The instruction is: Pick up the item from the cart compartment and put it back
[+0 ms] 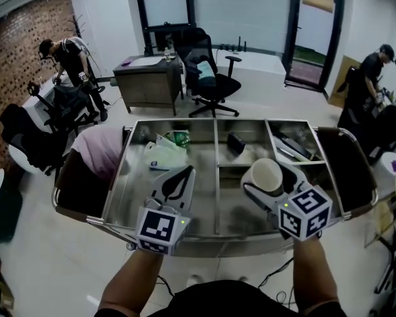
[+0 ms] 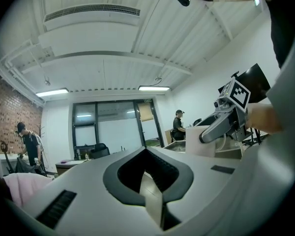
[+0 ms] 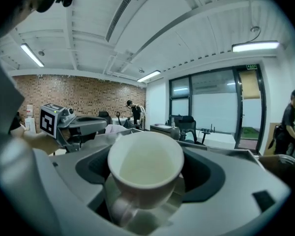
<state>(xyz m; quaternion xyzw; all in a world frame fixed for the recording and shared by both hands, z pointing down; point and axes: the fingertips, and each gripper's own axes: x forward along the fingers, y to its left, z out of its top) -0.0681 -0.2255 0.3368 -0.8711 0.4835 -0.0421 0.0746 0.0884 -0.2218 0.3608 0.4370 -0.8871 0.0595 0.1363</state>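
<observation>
right tool (image 3: 146, 200): I grip the white cup (image 3: 145, 168), handle low | head view only: cup over cart (image 1: 211, 242) front-right compartment | left tool (image 2: 148, 186): closed, empty

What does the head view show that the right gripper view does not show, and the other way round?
Only the head view: the inside of the compartments of the steel cart, with a green and white packet in the left one and a small black object in the middle rear one.
Only the right gripper view: the white ceramic mug with its handle down between the jaws of the right gripper, and the long ceiling vent.
Both: the mug held in the right gripper, and the left gripper with its marker cube, jaws together and empty.
</observation>
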